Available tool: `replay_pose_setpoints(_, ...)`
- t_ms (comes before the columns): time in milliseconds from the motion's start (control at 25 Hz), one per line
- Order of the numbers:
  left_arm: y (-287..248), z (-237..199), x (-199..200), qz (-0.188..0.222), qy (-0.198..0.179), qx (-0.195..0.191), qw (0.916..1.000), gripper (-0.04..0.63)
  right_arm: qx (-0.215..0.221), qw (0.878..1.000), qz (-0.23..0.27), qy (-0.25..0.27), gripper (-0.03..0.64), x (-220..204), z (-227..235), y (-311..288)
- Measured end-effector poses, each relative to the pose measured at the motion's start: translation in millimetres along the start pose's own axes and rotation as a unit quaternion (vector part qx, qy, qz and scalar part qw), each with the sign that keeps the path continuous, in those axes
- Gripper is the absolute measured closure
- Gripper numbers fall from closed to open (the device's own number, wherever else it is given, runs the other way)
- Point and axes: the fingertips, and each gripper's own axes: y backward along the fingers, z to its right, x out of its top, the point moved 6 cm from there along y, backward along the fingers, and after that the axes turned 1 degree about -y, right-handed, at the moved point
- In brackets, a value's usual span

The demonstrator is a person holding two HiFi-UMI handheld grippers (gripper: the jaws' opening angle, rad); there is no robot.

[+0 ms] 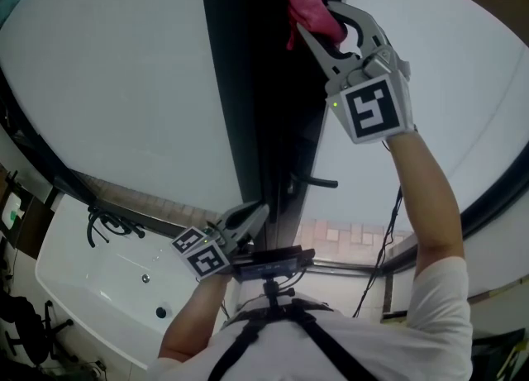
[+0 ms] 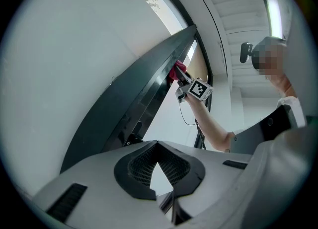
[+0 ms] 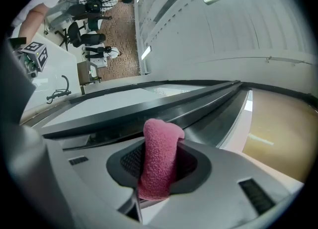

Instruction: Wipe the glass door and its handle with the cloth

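Observation:
My right gripper point(image 1: 318, 20) is raised high and shut on the pink cloth point(image 1: 306, 6), which it presses against the dark door frame point(image 1: 264, 90) between two pale glass panels point(image 1: 124, 82). In the right gripper view the cloth point(image 3: 159, 158) stands bunched between the jaws, with the frame just beyond. A dark handle point(image 1: 318, 181) juts from the frame lower down. My left gripper point(image 1: 252, 216) hangs low beside the frame, below the handle, shut on nothing. From the left gripper view, the right gripper point(image 2: 186, 81) and cloth point(image 2: 176, 70) show far up the frame.
A white surface point(image 1: 107, 280) with a dark curved fitting point(image 1: 103, 224) lies at lower left. A black cable point(image 1: 387, 243) hangs on the right by the right glass panel's dark edge. A chest-mounted device point(image 1: 273, 265) sits just below the left gripper.

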Motion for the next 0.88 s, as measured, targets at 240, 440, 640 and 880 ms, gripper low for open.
replay_pose_setpoints(240, 1.6, -3.6, -5.9, -0.006, 0.008, 0.003, 0.9999, 0.603, 0.016, 1.000, -0.005, -0.002, 0.508, -6.6, -27.1, 2.9)
replay_pose_setpoints(440, 0.8, -2.7, -6.7, -0.012, 0.014, 0.004, 0.9998, 0.603, 0.025, 1.000, -0.006, -0.016, 0.508, -10.2, -40.8, 5.1)
replay_pose_setpoints(640, -1.8, 0.8, -12.3, -0.017, 0.018, 0.004, 0.9997, 0.603, 0.036, 0.999, -0.007, -0.026, 0.508, -16.0, -53.4, 11.8)
replay_pose_setpoints(880, -0.8, 2.5, -15.5, -0.022, 0.019, 0.006, 0.9995, 0.603, 0.043, 0.998, -0.013, -0.034, 0.508, -23.1, -68.5, 18.4)
